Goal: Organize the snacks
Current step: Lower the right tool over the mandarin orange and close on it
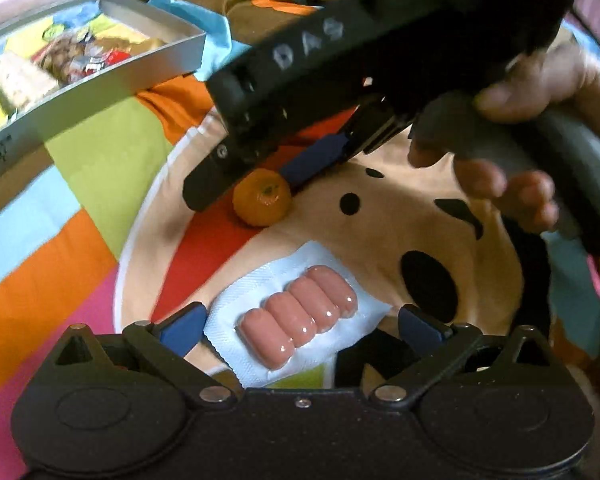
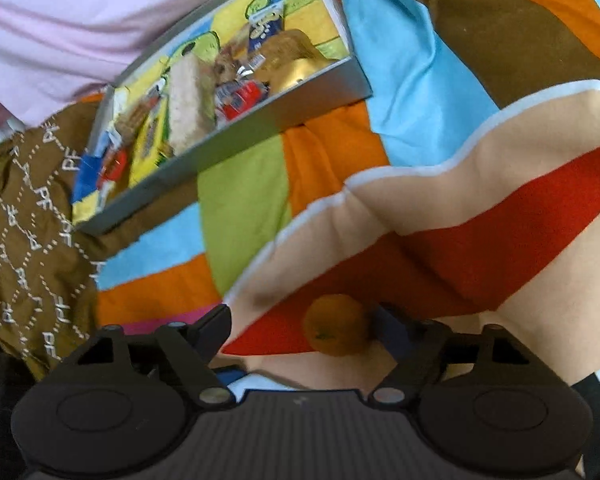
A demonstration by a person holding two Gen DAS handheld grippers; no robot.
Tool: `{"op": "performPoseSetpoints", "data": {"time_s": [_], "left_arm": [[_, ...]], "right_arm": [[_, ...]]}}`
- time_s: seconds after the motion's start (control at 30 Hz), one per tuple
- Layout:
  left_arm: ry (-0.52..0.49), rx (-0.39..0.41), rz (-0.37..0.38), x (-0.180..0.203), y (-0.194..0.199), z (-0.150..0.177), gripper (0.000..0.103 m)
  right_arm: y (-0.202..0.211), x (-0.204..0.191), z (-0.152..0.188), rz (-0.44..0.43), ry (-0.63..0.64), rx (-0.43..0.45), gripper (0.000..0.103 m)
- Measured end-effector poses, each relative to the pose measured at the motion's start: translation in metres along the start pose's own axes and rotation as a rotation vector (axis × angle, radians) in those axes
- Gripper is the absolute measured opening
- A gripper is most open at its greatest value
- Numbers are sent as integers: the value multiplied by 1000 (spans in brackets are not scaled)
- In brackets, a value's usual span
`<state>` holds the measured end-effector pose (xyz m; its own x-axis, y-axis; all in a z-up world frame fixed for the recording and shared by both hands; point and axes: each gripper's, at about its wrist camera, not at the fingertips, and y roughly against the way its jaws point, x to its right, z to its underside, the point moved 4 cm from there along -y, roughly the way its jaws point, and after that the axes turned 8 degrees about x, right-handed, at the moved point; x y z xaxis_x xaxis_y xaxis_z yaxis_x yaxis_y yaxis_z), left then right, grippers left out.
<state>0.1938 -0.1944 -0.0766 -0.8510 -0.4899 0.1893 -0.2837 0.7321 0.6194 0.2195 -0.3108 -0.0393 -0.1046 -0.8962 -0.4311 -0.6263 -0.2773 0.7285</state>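
Observation:
A small orange mandarin [image 1: 262, 198] lies on a colourful blanket. My right gripper [image 1: 240, 190] comes down over it from the upper right, one finger on each side. In the right wrist view the mandarin [image 2: 336, 330] sits against the right finger, while the left finger stands well apart, so my right gripper [image 2: 302, 320] is open. A clear pack of several pink sausages [image 1: 300, 320] lies flat between the blue pads of my open left gripper [image 1: 300, 332]; the pads do not press on it.
A grey box [image 1: 100, 88] with several wrapped snacks stands at the upper left, also in the right wrist view [image 2: 260, 128]. A hand [image 1: 520, 92] holds the right gripper's handle. Brown patterned cloth [image 2: 28, 240] lies beside the box, pink fabric [image 2: 60, 20] behind it.

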Motion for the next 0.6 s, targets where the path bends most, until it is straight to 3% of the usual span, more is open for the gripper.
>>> {"op": "performPoseSetpoints", "data": {"time_s": [0.13, 0.27, 0.43, 0.6], "left_arm": [[24, -19, 3, 6, 5, 3, 100], [-27, -10, -39, 15, 8, 4, 102], [-165, 4, -71, 20, -3, 4, 102], [-166, 5, -52, 16, -14, 6, 102]], "right_arm": [[1, 3, 1, 17, -1, -5, 71], [4, 1, 2, 30, -2, -16, 70], [1, 1, 2, 32, 10, -31, 72], [-6, 2, 1, 19, -23, -51, 82]]}}
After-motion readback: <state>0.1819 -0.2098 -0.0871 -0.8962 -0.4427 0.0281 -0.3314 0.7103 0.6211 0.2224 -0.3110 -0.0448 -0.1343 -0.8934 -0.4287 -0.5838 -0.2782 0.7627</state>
